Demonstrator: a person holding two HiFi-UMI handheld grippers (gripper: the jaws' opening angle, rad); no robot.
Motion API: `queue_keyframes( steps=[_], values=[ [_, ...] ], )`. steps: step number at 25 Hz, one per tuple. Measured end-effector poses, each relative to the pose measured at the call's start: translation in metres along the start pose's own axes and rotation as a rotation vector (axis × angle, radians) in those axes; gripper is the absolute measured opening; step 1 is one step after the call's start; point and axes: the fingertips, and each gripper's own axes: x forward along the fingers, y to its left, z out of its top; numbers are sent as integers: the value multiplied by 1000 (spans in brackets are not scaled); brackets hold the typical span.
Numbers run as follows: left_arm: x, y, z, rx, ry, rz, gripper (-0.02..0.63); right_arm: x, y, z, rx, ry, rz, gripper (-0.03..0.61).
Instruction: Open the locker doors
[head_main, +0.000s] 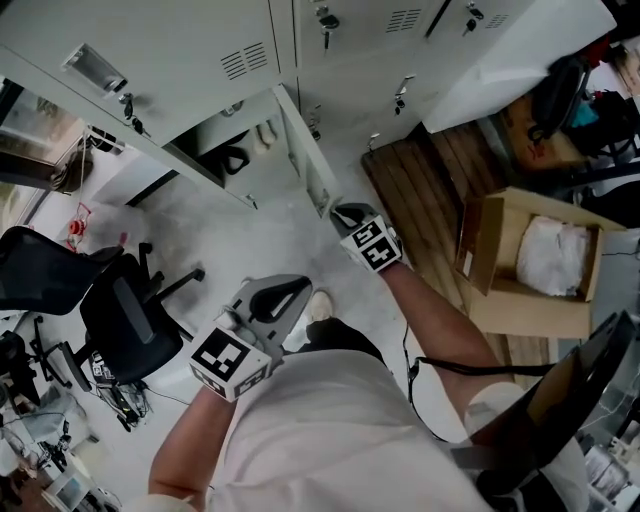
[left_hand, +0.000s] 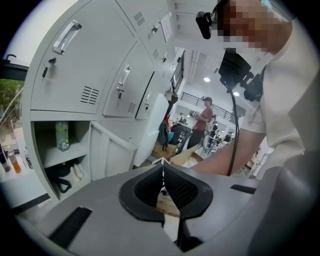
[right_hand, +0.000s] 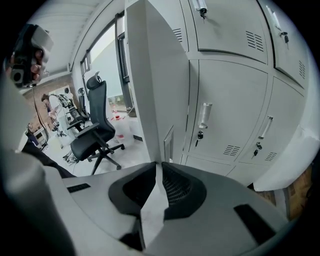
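- A black office chair (head_main: 125, 320) is seen on the pale floor (head_main: 250, 240) at 8 o'clock of the head view. The same chair is found at 9 o'clock of the right gripper view (right_hand: 95, 132).
- An open cardboard box (head_main: 500, 290) is set on wooden boards (head_main: 430, 190) at 3 o'clock of the head view, and a white bundle (head_main: 553, 255) is held inside it.
- A black bag (head_main: 558, 95) is seen at 2 o'clock, above the box.
- A clear bottle (left_hand: 62, 136) is stood upright on a shelf (left_hand: 60, 156) at 9 o'clock of the left gripper view. A dark item (left_hand: 62, 181) is laid below it.
- A person (left_hand: 204, 116) is seen standing far back, toward 2 o'clock.
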Motion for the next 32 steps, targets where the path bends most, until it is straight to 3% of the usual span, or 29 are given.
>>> queue_keyframes(
  steps=[8,13,19,32],
  values=[
    [-8,-16,6,12,-28,31,12,-19,1,-2,-21,-12,4,44],
    [-18,-29,19,44,-59,9,12,-60,6,3,31,-53,-19,44],
    [-35,-37,36,65,-94,-47,11,-144,26,50,126,-182,-61,36],
    [-72,-46,60,152,-114,-177,11,-260,41,157,94,-383,-237,28]
  ],
)
